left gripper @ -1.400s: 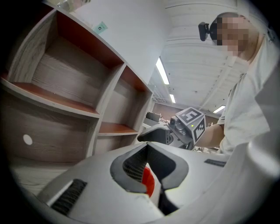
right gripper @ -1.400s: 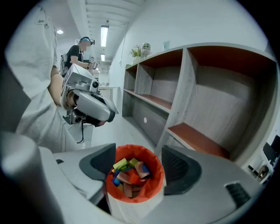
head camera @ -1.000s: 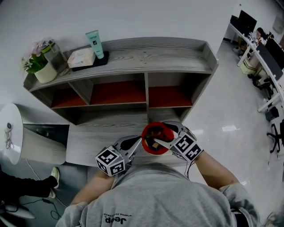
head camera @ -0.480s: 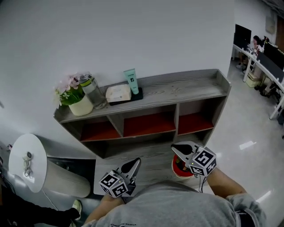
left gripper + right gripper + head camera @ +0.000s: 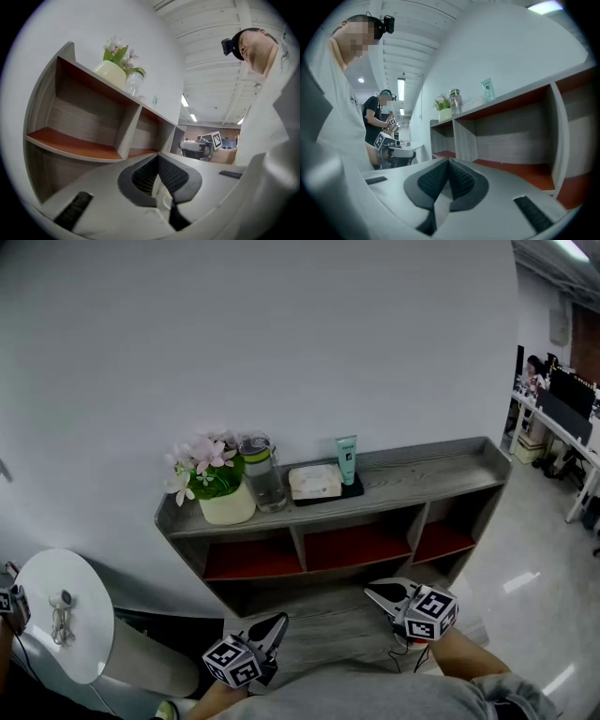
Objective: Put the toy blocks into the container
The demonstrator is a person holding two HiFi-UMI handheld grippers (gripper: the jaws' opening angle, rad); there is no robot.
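While the left tongs (image 5: 278,621) and the right tongs (image 5: 369,590) are both clenched with nothing between their jaws, they are held well apart in front of the shelf unit (image 5: 431,463), tips toward it. No view shows the container or the toy blocks. On the shelf unit's top, a flower pot (image 5: 228,506) stands near the left end with a jar (image 5: 265,476) just beside it. A box (image 5: 316,482) and a green tube (image 5: 348,459) sit near the middle.

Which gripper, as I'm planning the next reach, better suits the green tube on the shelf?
Probably right: the right gripper sits nearer below the green tube than the left gripper; both are shut and empty.
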